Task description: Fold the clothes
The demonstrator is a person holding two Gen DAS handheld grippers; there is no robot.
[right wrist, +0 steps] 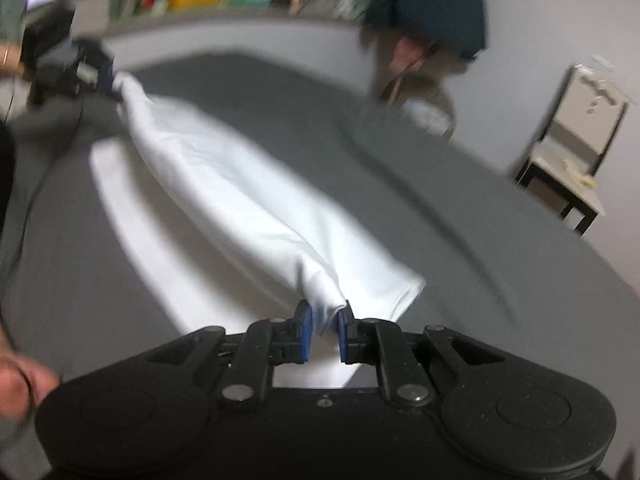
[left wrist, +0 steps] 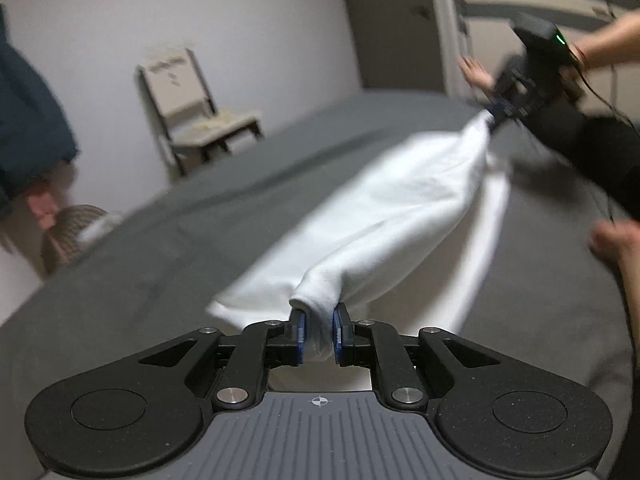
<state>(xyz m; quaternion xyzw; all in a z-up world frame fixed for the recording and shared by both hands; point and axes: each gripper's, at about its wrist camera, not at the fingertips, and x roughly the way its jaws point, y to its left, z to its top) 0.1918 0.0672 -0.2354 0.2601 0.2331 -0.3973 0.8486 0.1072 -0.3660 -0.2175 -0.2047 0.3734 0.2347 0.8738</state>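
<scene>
The white garment (left wrist: 400, 208) was stretched taut above the grey bed (left wrist: 200, 232), pinched at each end by the left gripper (left wrist: 319, 334) and, at two o'clock, the right gripper (right wrist: 323, 334), jaws clamped, presumably for a clean fold.

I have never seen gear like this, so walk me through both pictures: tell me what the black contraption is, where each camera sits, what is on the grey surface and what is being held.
No robot here: a person carries a hand-held two-finger gripper in each hand, and a wide-angle camera on each one looks forward along its fingers.

The left wrist view shows the left gripper at the bottom, with the right gripper across at the upper right. The right wrist view shows the reverse.

On the grey bed cover lies one white garment, blurred, so its type is unclear. Each gripper is shut on one end of it, so the cloth hangs stretched between them, part still resting on the cover. A chair stands by the wall.
</scene>
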